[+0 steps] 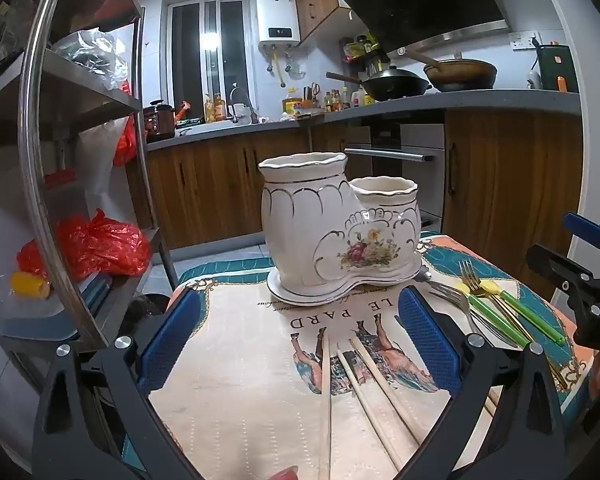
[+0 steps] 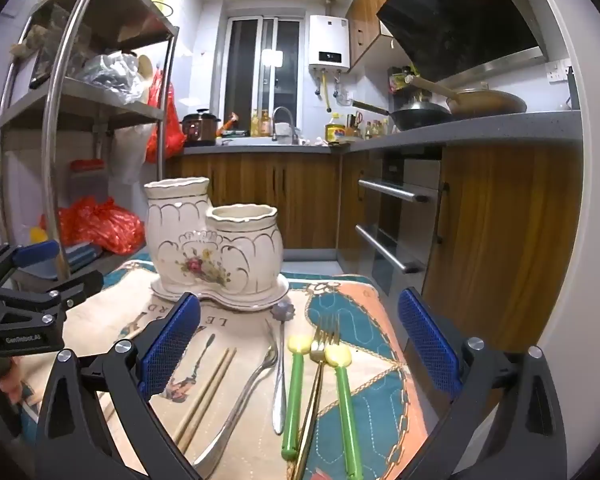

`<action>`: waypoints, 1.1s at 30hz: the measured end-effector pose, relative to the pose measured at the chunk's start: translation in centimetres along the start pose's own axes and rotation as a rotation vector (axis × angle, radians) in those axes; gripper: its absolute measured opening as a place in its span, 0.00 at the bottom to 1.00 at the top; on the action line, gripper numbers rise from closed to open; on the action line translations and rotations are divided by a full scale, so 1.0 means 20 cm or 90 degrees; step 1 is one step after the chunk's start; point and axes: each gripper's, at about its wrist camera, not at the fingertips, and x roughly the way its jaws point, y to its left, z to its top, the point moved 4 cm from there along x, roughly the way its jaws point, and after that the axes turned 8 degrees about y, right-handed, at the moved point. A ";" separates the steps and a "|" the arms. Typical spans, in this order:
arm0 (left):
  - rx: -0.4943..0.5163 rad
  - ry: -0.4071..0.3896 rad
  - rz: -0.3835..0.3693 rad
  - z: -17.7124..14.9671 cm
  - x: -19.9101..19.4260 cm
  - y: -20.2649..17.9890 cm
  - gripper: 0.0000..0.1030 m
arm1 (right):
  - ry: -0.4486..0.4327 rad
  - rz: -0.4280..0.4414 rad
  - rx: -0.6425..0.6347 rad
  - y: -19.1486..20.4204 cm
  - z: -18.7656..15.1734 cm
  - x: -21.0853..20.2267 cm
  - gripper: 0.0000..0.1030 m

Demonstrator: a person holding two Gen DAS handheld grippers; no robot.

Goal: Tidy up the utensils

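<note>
Two grippers hover wide open and empty above the printed cloth (image 1: 236, 392): the left gripper (image 1: 300, 344) over three chopsticks (image 1: 354, 384), the right gripper (image 2: 300, 344) over forks (image 2: 244, 392) and green-handled spoons (image 2: 346, 408). Beyond them stands the ceramic utensil holder (image 1: 332, 228).

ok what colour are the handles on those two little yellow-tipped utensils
Bright green plastic handles, one either side of the gold fork. The right wrist view shows them best.
</note>
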 end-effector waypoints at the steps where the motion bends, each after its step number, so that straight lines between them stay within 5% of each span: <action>1: -0.001 0.000 0.000 0.00 0.00 0.00 0.95 | 0.010 -0.002 0.010 -0.01 0.00 0.02 0.95; 33: -0.002 0.017 -0.001 -0.01 0.03 0.01 0.95 | 0.011 -0.004 0.005 -0.01 0.00 0.02 0.95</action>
